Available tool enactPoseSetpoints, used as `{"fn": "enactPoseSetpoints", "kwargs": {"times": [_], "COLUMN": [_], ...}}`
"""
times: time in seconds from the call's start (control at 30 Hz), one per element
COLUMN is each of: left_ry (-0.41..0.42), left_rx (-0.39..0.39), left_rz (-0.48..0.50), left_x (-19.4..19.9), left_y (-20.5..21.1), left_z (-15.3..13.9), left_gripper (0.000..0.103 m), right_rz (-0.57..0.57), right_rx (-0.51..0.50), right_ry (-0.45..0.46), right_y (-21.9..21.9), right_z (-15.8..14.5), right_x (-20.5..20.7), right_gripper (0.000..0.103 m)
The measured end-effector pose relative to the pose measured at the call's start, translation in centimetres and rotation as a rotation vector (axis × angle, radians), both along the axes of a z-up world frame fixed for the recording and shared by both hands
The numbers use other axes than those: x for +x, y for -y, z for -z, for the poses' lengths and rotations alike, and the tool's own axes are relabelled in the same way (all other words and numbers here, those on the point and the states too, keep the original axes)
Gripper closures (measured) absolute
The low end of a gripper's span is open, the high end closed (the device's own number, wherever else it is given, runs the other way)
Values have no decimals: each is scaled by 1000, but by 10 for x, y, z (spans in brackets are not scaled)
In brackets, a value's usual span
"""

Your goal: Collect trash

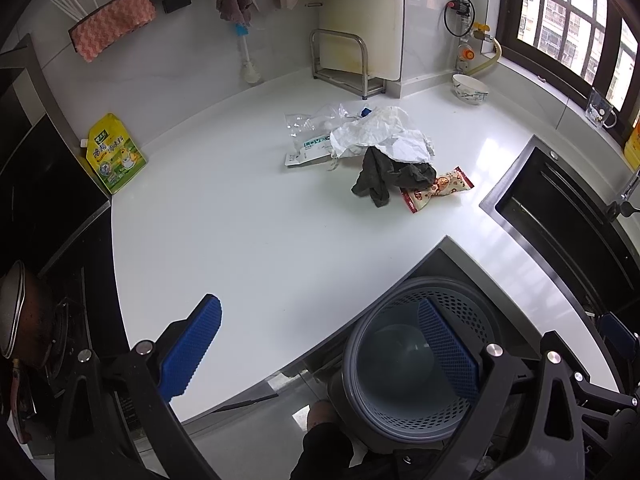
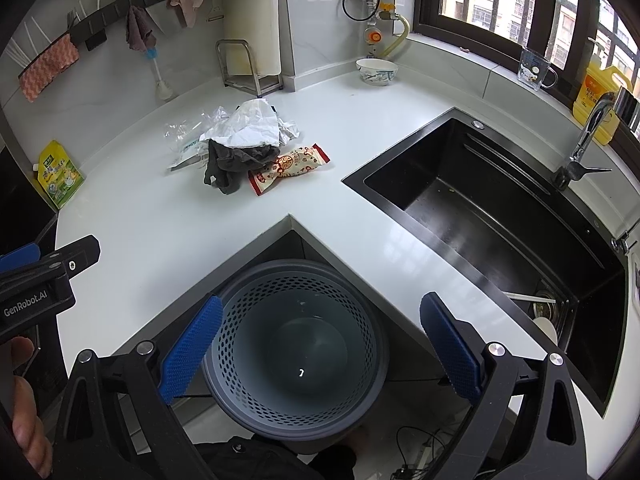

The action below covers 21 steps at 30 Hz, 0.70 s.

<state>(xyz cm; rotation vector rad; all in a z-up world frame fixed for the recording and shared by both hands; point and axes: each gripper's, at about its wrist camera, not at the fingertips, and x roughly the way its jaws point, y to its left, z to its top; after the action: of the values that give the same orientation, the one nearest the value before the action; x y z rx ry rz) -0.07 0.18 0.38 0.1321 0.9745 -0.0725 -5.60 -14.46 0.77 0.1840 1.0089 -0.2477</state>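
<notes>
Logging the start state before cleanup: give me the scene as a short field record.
trash pile: crumpled white paper, clear plastic bag, dark cloth, red snack wrapper, heaped mid-counter
bin: grey perforated basket, on the floor in the counter's inner corner, looks empty
left tool: open, holding nothing
right tool: open, holding nothing, above bin
sink: right of pile
bystanders: bowl, yellow pouch

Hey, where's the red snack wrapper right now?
The red snack wrapper lies on the white counter, at the pile's sink-side edge, tucked partly under the dark cloth and left of the black sink.
</notes>
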Motion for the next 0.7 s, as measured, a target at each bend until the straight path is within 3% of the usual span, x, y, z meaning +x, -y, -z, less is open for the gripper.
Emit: {"fn": "enactPoseSetpoints", "kwargs": {"times": [0.7], "left_ry": [-2], "left_rx": [2], "left_rz": [-1], "left_x": [0], "left_y": [0], "left_z": [1], "left_gripper": [6], "right_rz": [2], "right_rx": [1], "right_ry": [2], "right_y": [0], "right_z": [0], "right_x": [-2], "right_gripper": [9]}}
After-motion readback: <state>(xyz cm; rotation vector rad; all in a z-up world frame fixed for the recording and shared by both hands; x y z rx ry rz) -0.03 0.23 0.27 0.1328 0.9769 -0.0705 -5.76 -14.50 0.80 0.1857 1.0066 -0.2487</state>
